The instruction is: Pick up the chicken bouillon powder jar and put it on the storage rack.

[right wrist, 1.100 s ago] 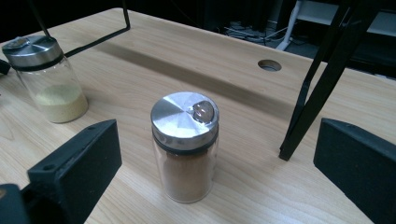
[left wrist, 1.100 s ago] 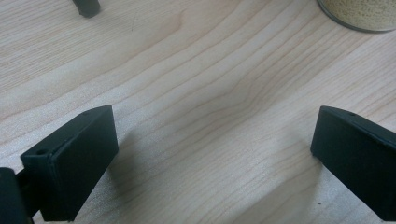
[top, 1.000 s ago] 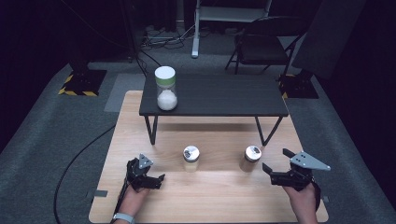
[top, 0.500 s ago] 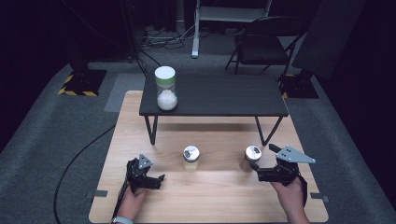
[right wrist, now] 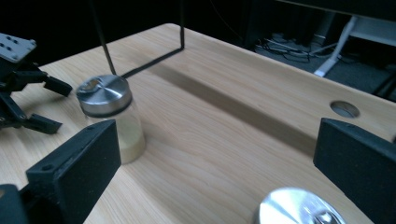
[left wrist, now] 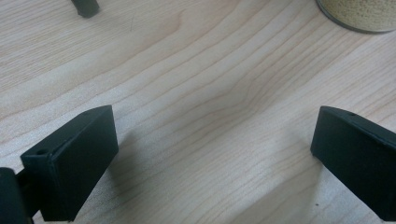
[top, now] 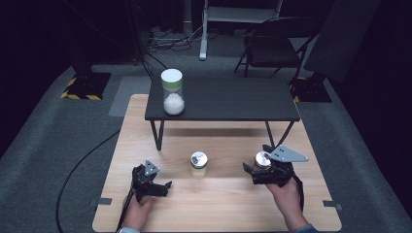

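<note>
Jars carry no label or writing that can be read. Right gripper [top: 256, 171] hangs at the right jar [top: 263, 160], near the desk's [top: 223, 204] front right corner, its jaws spread wide, the jar's steel lid [right wrist: 295, 208] low between them, not pinched. Middle jar [top: 198, 164] stands apart near the front edge's middle. Left gripper [top: 154, 186] rests near the front left corner, jaws spread over bare wood. Tall jar [top: 172, 91] stands on the black shelf's [top: 233, 99] left end.
</note>
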